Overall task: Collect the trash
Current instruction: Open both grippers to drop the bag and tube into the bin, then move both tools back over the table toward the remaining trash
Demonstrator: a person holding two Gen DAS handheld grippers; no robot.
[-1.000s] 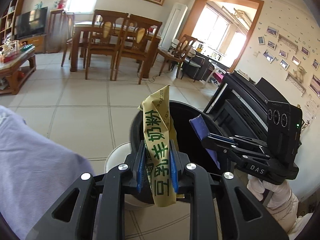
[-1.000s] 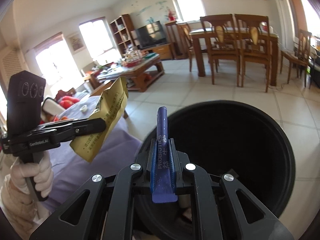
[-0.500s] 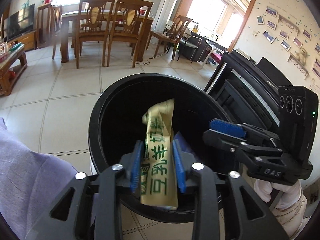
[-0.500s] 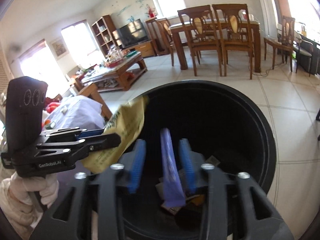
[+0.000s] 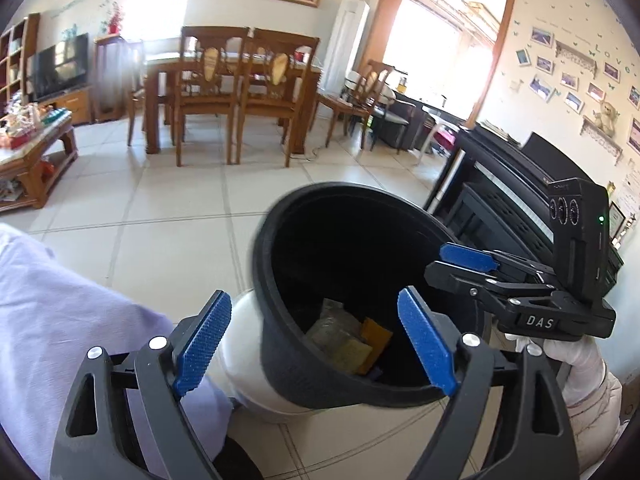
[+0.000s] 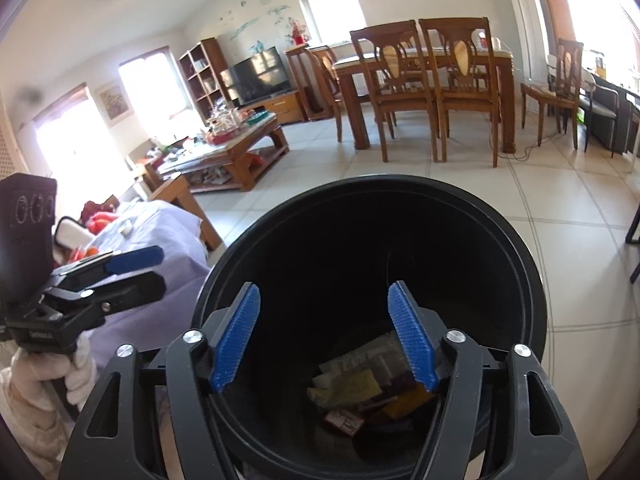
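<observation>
1. The left gripper (image 5: 316,340) has its blue-padded jaws spread wide and empty, at the bottom of its frame.
2. The right gripper (image 6: 324,336) is likewise parted, holding nothing.
3. The round black plastic bin (image 6: 520,264) fills the lower centre of both views, directly under both grippers.
4. The crumpled yellow and foil wrappers (image 6: 356,392) lie on its floor.
5. Any further trash probably lies on the lilac-covered table (image 6: 160,232) at left, nearer the left gripper.

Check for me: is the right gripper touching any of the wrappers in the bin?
Apart. The right wrist view shows the right gripper open and empty above the black bin, with the wrappers lying far below on the bin's bottom.
</observation>
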